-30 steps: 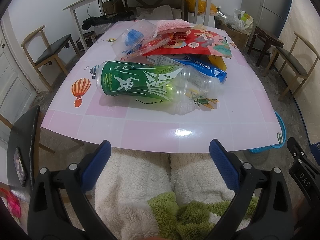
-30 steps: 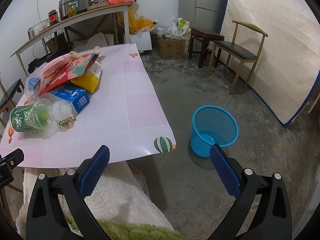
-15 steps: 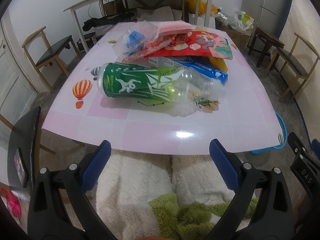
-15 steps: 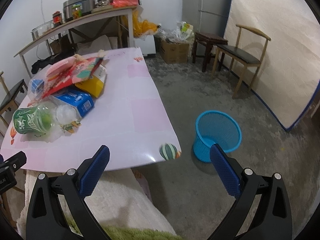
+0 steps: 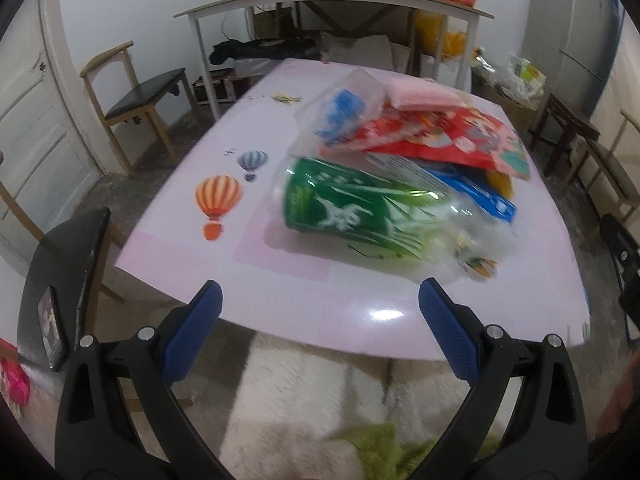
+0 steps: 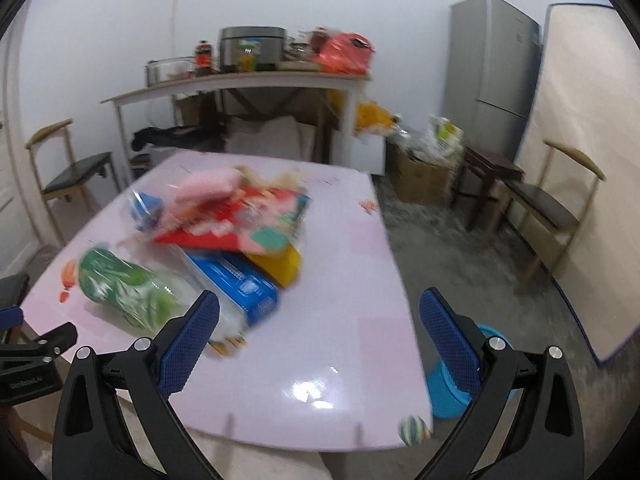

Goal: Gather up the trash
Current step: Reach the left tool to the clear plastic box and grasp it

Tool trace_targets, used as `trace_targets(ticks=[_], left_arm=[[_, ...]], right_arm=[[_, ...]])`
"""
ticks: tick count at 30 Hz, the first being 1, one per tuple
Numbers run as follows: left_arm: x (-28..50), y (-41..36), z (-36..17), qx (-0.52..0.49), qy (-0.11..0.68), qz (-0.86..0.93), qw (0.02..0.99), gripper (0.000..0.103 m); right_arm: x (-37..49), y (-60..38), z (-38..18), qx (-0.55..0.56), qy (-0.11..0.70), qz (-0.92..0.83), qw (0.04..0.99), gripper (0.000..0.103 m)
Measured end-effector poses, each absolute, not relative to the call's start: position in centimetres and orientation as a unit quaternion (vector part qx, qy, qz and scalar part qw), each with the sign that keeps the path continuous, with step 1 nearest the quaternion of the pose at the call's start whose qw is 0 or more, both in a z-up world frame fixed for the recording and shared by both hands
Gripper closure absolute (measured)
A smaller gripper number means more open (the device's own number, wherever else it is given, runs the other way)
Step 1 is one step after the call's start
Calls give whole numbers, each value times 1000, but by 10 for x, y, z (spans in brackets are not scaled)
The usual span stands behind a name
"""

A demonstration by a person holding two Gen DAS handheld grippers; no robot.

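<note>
A: Item one, trash pile. Location?
B: On the pink tabletop (image 5: pixel 280 280), toward its middle. Green-labelled plastic bottle (image 5: pixel 360 210) lies on its side at the near edge of the pile; a blue carton (image 6: pixel 240 284) lies just behind and touching it.

A: Remaining pile contents?
B: Red printed packet (image 5: pixel 440 136) on top of the blue carton; a pink flat pack (image 5: pixel 424 94) resting on the red packet's far end; a clear plastic bag with something blue inside (image 5: pixel 340 114) at the left; a yellow box (image 6: pixel 280 262) under the red packet's right side. Both views are blurred; labels unreadable.

A: Left gripper (image 5: pixel 320 308)?
B: Jaws spread wide, empty, low at the near tabletop edge, apart from the bottle.

A: Right gripper (image 6: pixel 320 312)?
B: Jaws likewise spread, nothing between them, above the near right part of the tabletop.

A: Surroundings?
B: Blue mesh waste basket (image 6: pixel 444 392) on the floor off the tabletop's right corner. Wooden chair (image 5: pixel 136 100) at left. Grey refrigerator (image 6: pixel 496 68) at the far wall.
</note>
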State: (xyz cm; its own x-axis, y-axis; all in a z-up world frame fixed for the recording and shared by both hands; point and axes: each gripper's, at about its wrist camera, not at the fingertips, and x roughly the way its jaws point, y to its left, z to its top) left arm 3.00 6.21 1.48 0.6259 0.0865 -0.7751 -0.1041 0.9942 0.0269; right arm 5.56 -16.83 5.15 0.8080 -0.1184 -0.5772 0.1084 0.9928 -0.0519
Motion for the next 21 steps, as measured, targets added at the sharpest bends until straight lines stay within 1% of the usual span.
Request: trace_targets(ticks=[10, 14, 21], left_arm=[[67, 92, 19, -21, 427, 62, 902, 8], [82, 108, 20, -57, 433, 49, 898, 8], [103, 134, 27, -105, 416, 33, 903, 8]], right_arm=[[104, -148, 62, 10, 333, 22, 942, 5], [128, -148, 62, 37, 364, 49, 930, 5], [155, -135, 65, 49, 393, 67, 916, 5]])
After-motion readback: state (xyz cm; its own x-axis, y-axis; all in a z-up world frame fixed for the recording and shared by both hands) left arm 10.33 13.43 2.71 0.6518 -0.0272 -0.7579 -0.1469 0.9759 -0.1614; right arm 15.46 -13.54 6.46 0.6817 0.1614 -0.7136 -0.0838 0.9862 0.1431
